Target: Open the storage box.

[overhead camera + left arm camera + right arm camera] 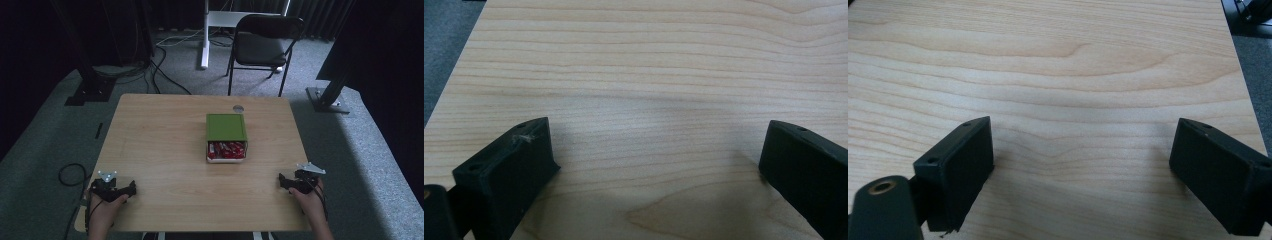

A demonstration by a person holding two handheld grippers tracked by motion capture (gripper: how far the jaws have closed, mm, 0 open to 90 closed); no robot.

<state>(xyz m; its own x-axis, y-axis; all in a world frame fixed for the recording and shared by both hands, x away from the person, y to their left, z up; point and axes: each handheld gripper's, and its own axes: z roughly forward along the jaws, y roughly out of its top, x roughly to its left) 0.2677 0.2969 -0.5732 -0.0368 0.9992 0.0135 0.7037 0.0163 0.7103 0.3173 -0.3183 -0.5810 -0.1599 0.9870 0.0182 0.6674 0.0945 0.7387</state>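
My left gripper [131, 189] and right gripper [283, 181] rest wide apart and empty at the near edge of the pale wooden table [160, 150]; the flat green-lidded box of red packets [226, 137] sits beyond them, mid-table; a careless reach could, I judge, shove it or slide its lid.

Dim room, soft shadows, slight blur

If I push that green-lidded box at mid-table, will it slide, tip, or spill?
The box looks low and flat, so it will probably slide rather than tip. Its green lid sits shifted back, exposing red packets, so it may slip further. Contents look light.
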